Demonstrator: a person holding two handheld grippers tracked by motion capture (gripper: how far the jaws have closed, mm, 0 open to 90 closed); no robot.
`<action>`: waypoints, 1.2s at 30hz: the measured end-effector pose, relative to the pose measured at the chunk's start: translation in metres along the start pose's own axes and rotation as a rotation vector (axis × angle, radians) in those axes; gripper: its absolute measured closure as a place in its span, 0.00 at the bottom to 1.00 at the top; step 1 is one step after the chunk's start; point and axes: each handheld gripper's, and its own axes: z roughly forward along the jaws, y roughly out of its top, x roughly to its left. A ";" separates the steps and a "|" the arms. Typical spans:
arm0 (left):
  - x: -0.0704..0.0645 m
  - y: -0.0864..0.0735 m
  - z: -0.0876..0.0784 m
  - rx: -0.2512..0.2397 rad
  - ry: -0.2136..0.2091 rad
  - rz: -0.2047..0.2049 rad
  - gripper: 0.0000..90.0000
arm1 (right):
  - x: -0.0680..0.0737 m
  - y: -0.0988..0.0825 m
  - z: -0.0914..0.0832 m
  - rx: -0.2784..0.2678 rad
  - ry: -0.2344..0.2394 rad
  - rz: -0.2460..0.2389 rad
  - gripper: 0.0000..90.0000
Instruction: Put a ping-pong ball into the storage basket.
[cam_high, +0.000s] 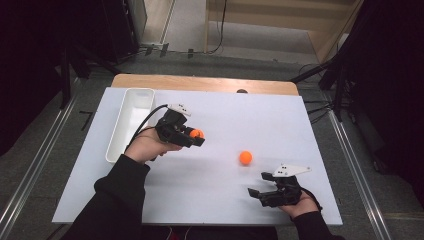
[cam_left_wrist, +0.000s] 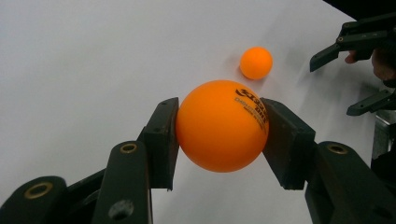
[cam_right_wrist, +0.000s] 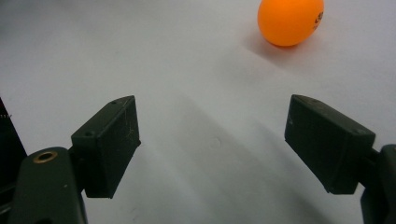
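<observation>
My left gripper (cam_high: 196, 135) is shut on an orange ball (cam_left_wrist: 221, 125), held just above the white table left of centre; both pads press its sides. The same held ball (cam_high: 196, 133) peeks out between the jaws in the high view. A second orange ball (cam_high: 245, 157) lies loose on the table to the right, also visible as the far ball (cam_left_wrist: 256, 62) and at the top of the right gripper view (cam_right_wrist: 290, 21). My right gripper (cam_high: 260, 184) rests near the front right edge, jaws wide open and empty (cam_right_wrist: 212, 149), pointing left toward that ball.
A long white tray (cam_high: 131, 122) stands along the table's left side, just left of my left hand. The white table sheet (cam_high: 225, 120) ends at a wooden edge (cam_high: 200, 82) at the back. Dark stands and cables surround the table.
</observation>
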 end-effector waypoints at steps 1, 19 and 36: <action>0.000 0.000 -0.001 -0.001 0.002 -0.003 0.56 | 0.000 0.000 0.000 -0.001 0.000 -0.002 0.18; 0.013 -0.001 -0.019 -0.018 0.048 -0.050 0.56 | 0.000 0.000 0.001 0.002 -0.002 -0.001 0.18; 0.026 -0.005 -0.030 -0.041 0.143 -0.092 0.56 | 0.000 0.000 0.000 0.004 -0.002 -0.003 0.18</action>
